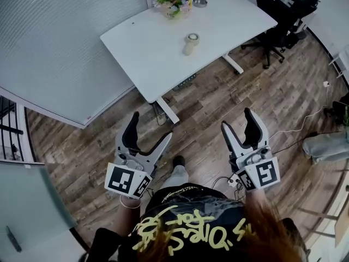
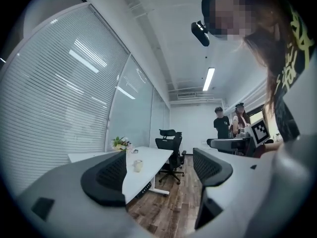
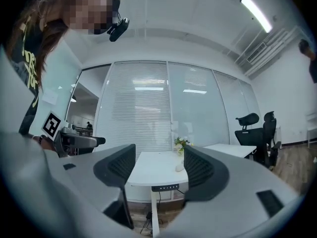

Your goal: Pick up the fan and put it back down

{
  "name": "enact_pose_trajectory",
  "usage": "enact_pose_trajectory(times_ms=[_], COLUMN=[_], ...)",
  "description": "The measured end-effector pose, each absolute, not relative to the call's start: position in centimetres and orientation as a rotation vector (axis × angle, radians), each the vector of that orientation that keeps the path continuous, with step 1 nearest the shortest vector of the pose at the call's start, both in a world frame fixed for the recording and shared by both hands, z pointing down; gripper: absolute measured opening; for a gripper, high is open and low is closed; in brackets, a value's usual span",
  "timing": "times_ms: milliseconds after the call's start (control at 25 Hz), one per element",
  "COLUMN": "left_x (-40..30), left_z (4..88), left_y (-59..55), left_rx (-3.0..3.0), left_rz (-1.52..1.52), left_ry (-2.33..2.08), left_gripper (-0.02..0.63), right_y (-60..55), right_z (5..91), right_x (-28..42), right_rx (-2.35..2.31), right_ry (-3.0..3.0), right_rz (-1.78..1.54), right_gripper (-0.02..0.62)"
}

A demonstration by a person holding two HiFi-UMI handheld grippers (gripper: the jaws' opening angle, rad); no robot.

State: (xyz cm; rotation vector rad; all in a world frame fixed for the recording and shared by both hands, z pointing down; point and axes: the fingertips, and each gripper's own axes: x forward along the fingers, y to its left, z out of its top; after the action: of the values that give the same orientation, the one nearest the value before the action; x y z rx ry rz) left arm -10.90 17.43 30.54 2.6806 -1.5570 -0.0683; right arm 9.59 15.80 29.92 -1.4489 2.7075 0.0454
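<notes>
The fan (image 1: 191,41) is a small cream-coloured one that stands near the middle of the white table (image 1: 147,53), well ahead of both grippers. My left gripper (image 1: 150,130) is held level over the wooden floor, open, with nothing between its fingers. My right gripper (image 1: 238,121) is beside it at about the same height, also open and empty. In the left gripper view the fan (image 2: 137,165) shows small on the table, just right of the left jaw pad. In the right gripper view the fan (image 3: 179,168) sits far off, close to the right jaw pad.
A bunch of flowers (image 1: 172,1) and a small metal bowl (image 1: 199,3) stand at the table's far end. Black office chairs (image 1: 281,15) are at its right. Cables (image 1: 294,130) lie on the floor at the right. Two people (image 2: 221,123) stand far back.
</notes>
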Motion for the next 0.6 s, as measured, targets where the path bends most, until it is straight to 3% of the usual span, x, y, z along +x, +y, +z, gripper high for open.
enact_pose_trajectory(times_ms=[600], left_x=[-12.9], left_z=[30.9], left_y=[7.8], left_rx=[2.738], left_rz=[-0.06], left_ry=[-1.433], left_gripper=[0.411], right_y=[8.1], right_z=[30.8], right_x=[7.0], right_rx=[-1.565], right_ry=[2.674], right_rz=[0.004], right_gripper=[0.288])
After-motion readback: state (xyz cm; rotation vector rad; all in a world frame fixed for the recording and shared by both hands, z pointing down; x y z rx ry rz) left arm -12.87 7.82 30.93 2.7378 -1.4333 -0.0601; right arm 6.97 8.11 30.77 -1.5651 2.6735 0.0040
